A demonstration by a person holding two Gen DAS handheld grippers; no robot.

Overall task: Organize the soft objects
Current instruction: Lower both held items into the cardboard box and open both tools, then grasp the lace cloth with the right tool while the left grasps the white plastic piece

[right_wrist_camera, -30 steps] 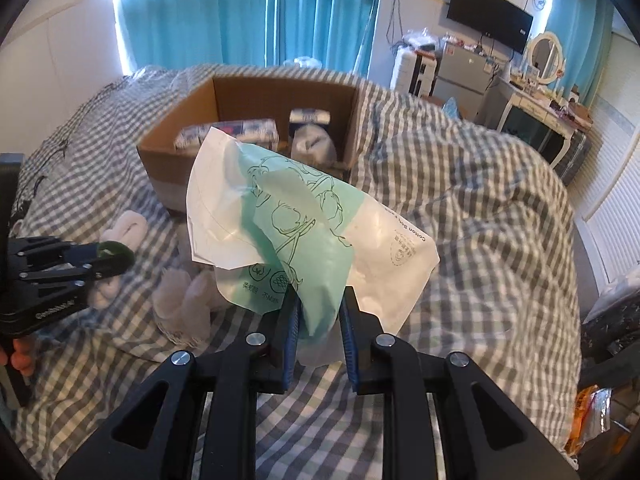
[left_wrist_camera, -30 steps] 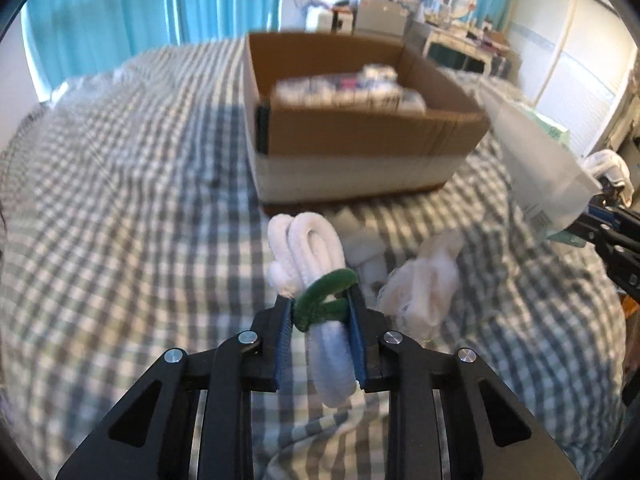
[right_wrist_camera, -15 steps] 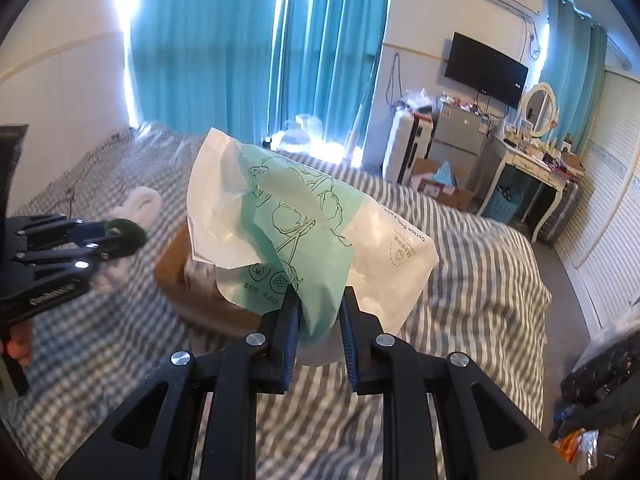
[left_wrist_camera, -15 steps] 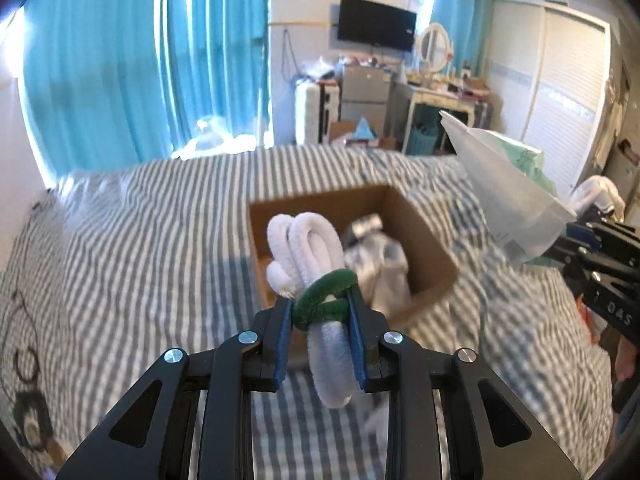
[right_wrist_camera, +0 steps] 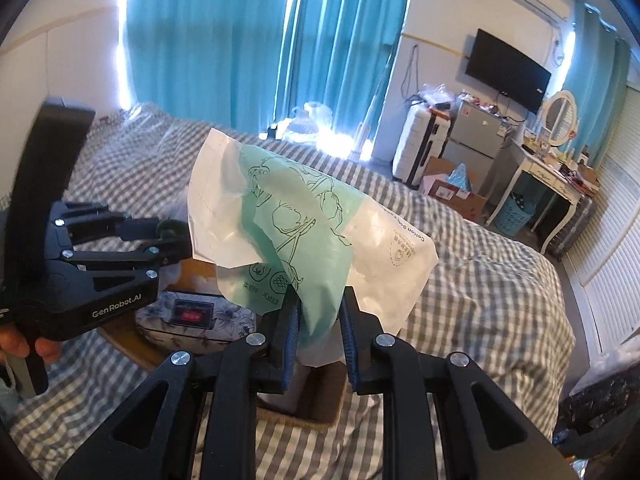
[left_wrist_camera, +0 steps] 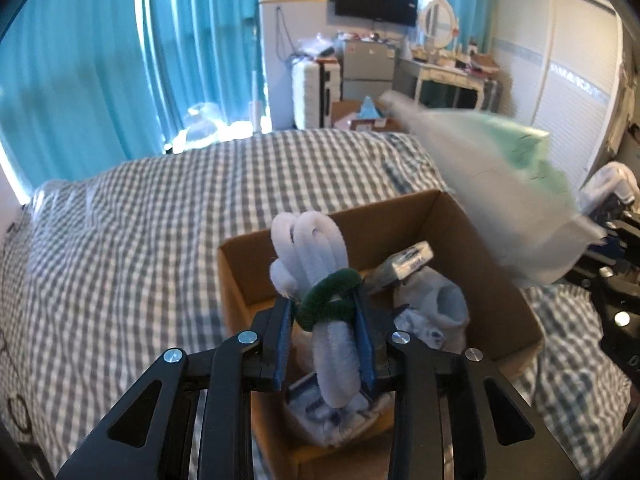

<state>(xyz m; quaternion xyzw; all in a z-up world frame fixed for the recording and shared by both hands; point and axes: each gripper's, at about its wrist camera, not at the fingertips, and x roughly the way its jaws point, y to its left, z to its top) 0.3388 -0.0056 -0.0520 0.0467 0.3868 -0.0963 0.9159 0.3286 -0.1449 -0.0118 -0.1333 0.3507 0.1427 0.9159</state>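
Note:
My left gripper (left_wrist_camera: 325,312) is shut on a bundle of white fuzzy cord bound with a green band (left_wrist_camera: 316,256) and holds it over the open cardboard box (left_wrist_camera: 404,216). The box holds tissue packs (left_wrist_camera: 404,266) and a white soft item (left_wrist_camera: 440,308). My right gripper (right_wrist_camera: 319,320) is shut on a white and green plastic cotton-pad bag (right_wrist_camera: 304,232), held above the box's right side; the bag shows blurred in the left wrist view (left_wrist_camera: 500,184). The left gripper shows in the right wrist view (right_wrist_camera: 168,240).
The box stands on a bed with a grey checked cover (left_wrist_camera: 140,240). Teal curtains (left_wrist_camera: 120,60), a suitcase (right_wrist_camera: 420,152), a fridge, a dressing table (right_wrist_camera: 552,172) and a wall television (right_wrist_camera: 508,68) stand beyond the bed.
Both grippers rose from the bed surface and moved forward over the box. The views now look down into the box, and the bag has swung closer to the left gripper.

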